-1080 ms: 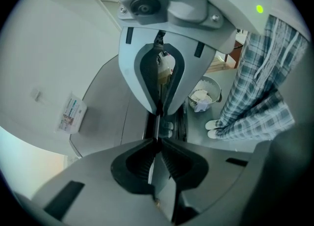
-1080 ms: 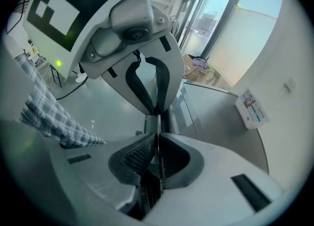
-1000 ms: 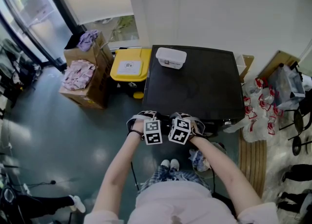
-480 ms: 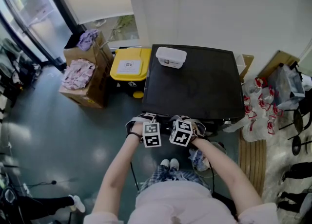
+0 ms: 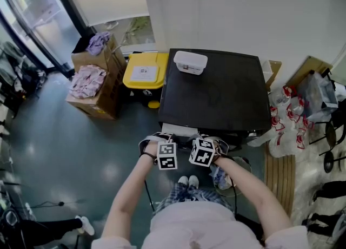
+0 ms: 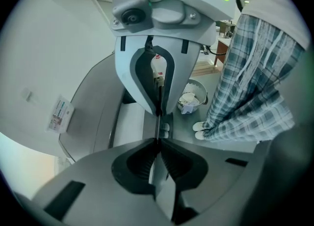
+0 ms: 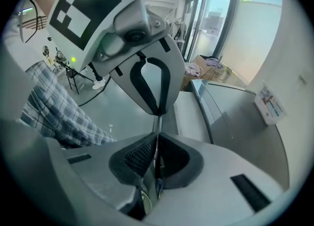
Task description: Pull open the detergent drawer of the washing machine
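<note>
Washing machine, black top, is standing against the white wall. A white tub is sitting near the far left corner of the top.

Detergent drawer is sticking out a little from the machine's front, at its left end. In the head view it is showing as a pale strip just under the near edge of the black top.

The person is standing square to the front with arms reaching forward, both grippers side by side at the drawer and tilting steeply down.

Left gripper: pads are clenching almost together on a thin pale edge, which looks to be the drawer's front lip. Right gripper: same picture, pads pinching tight on a thin edge running up between them. In each gripper view the other gripper is facing back, tips meeting along that same edge.

Surroundings:
- A yellow bin is standing just left of the machine.
- Cardboard boxes holding pink and purple cloth are sitting beyond the bin.
- A white basket is sitting on the floor by the person's plaid trousers.
- Bottles with red labels are crowding the floor to the machine's right.
</note>
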Demonstrator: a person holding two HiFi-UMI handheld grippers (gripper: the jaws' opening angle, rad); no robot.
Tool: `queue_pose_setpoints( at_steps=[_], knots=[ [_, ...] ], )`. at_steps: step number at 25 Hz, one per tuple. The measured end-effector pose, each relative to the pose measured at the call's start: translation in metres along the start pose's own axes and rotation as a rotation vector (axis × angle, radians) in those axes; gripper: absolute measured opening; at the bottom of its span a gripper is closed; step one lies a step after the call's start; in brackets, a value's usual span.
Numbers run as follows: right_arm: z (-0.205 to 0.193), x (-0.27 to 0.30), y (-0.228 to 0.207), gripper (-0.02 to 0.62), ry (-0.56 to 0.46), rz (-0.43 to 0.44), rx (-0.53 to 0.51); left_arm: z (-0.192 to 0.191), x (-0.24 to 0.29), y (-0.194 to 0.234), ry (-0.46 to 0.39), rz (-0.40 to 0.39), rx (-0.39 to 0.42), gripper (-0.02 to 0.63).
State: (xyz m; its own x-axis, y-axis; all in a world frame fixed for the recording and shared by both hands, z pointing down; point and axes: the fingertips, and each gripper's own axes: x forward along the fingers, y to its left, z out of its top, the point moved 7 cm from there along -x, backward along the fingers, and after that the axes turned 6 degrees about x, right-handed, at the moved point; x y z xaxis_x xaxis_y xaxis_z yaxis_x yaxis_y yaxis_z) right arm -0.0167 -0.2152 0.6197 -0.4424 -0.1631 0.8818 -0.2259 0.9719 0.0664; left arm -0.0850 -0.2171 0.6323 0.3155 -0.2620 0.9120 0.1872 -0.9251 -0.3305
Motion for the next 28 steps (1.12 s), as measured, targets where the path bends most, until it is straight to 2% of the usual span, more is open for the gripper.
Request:
queue_pose_setpoints(
  at_steps=[13, 20, 28],
  knots=[
    [-0.009, 0.003, 0.039, 0.046, 0.011, 0.049, -0.007, 0.007, -0.004, -0.04, -0.01, -0.032, 0.009, 0.055],
    [-0.007, 0.0, 0.051, 0.048, 0.01, 0.064, -0.022, 0.007, -0.01, -0.051, -0.026, -0.031, -0.01, 0.055],
    [-0.009, -0.001, 0.064, 0.048, 0.016, 0.083, -0.022, 0.01, -0.014, -0.063, -0.025, -0.057, 0.005, 0.055]
  ],
)
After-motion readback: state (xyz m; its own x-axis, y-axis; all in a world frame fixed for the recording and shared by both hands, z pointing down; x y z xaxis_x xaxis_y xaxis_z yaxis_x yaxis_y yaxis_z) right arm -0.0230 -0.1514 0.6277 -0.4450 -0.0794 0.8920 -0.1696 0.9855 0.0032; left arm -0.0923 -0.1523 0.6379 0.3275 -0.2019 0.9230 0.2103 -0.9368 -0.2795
